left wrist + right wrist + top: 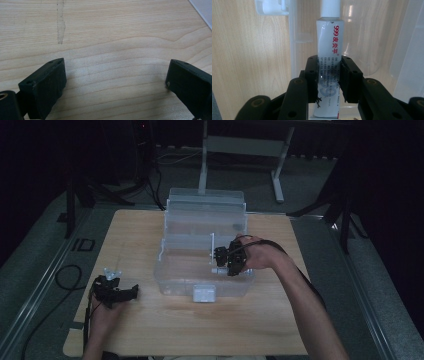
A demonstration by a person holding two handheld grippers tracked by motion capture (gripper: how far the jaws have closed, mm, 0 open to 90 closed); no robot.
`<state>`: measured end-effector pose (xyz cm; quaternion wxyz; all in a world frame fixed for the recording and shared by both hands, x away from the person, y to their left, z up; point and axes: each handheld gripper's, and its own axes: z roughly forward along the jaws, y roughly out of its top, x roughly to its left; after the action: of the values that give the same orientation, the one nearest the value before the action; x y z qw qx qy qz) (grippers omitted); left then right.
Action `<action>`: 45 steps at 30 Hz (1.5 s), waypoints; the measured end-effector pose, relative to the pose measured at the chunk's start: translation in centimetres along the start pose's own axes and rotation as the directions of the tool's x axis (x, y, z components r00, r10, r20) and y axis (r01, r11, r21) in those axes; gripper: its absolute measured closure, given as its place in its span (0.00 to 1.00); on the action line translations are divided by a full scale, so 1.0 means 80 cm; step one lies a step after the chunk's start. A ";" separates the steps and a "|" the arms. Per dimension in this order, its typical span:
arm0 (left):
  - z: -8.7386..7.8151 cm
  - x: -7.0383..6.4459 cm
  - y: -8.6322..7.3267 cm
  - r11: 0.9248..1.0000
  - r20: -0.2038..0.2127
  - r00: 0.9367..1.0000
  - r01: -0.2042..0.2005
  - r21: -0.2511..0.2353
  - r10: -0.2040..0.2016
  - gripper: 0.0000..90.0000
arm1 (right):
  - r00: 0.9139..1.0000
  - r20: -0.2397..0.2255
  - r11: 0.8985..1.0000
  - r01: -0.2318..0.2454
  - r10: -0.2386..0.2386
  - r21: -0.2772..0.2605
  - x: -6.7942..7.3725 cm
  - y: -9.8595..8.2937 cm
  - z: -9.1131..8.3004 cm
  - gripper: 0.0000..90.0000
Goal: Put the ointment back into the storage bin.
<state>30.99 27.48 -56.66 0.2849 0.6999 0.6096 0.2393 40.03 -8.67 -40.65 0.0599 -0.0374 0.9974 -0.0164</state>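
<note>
A clear plastic storage box point(175, 282) stands open in the middle of the wooden table point(140, 330), its lid tipped up at the back. My right gripper point(226, 261) is over the box's right side, shut on a white ointment tube point(329, 50) with red lettering. The tube point(218, 270) points its ribbed white cap away from the jaws, just above the box's clear wall point(293, 37). My left gripper point(131, 292) rests low over bare wood at the table's front left, open and with nothing between its jaws point(115, 82).
The box's white latch point(204, 293) sits on its front wall, and shows again as the latch point(272, 7) in the right gripper view. A corner of the box point(203, 10) edges the left gripper view. Dark stands and a desk frame point(240, 150) lie beyond the table.
</note>
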 end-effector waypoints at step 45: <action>0.000 0.000 0.000 1.000 0.000 1.000 0.000 0.001 0.000 0.04 | 0.998 0.037 0.996 -0.050 0.053 -0.072 0.014 -0.022 -0.022 0.44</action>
<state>30.99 27.47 -56.66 0.2847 0.7001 0.6096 0.2391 38.81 -10.45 -38.94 0.0784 -0.0141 0.9966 0.0214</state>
